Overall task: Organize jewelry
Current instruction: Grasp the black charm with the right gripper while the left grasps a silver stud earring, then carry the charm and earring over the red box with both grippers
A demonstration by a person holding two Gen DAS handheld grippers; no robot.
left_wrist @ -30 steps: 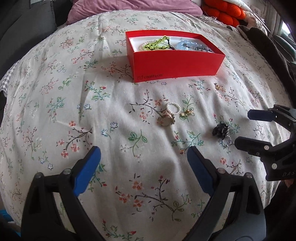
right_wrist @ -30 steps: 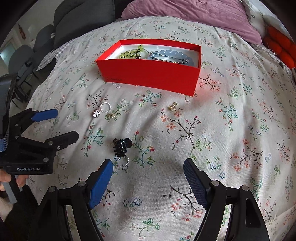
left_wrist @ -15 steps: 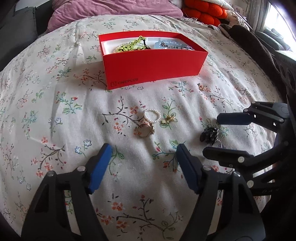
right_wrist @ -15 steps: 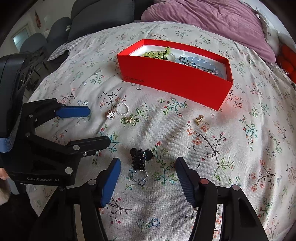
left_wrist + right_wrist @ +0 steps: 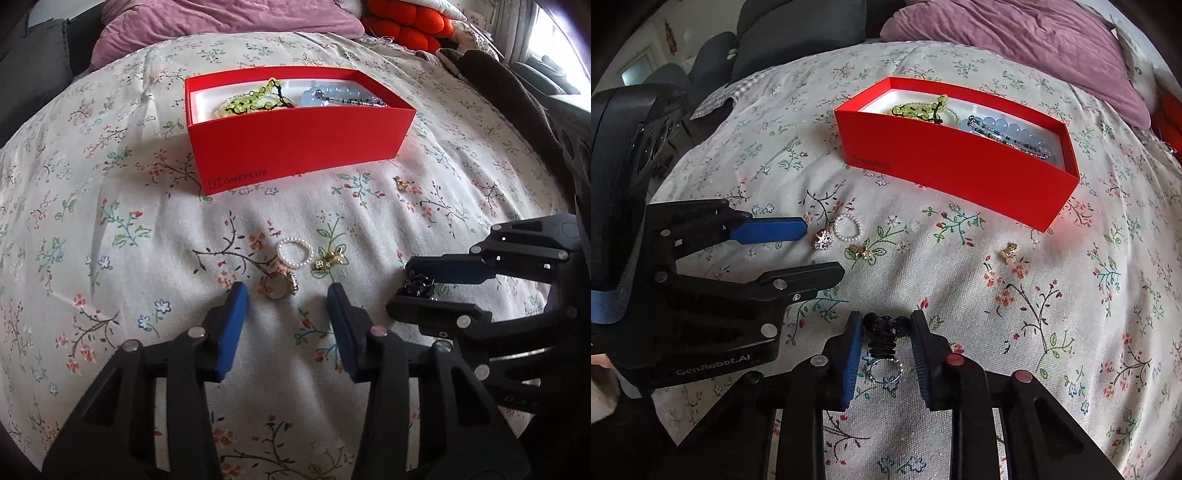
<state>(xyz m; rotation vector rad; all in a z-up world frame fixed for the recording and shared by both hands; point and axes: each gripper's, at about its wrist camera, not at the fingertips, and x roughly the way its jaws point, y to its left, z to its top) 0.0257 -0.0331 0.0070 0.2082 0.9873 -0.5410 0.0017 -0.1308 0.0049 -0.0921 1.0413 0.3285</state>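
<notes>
A red box [image 5: 295, 147] [image 5: 956, 166] on the floral bedspread holds green and blue bead strands. My left gripper [image 5: 288, 295] is open just short of a gold ring [image 5: 279, 286]; a pearl ring [image 5: 295, 253] and a gold charm [image 5: 328, 260] lie just beyond. My right gripper [image 5: 884, 325] is partly closed around a black ring [image 5: 884, 334], its pads close beside it; I cannot tell if they touch. It shows in the left wrist view [image 5: 417, 286] too. A gold earring [image 5: 1008, 253] lies alone near the box.
A purple pillow [image 5: 221, 26] and orange cushion [image 5: 406, 26] lie at the bed's far end. Dark clothing [image 5: 517, 92] lies at the right. Grey chairs [image 5: 701, 66] stand beyond the bed's left side.
Both grippers have moved forward and down toward the bed. The left has narrowed near the gold ring. The right has narrowed around the black ring.
</notes>
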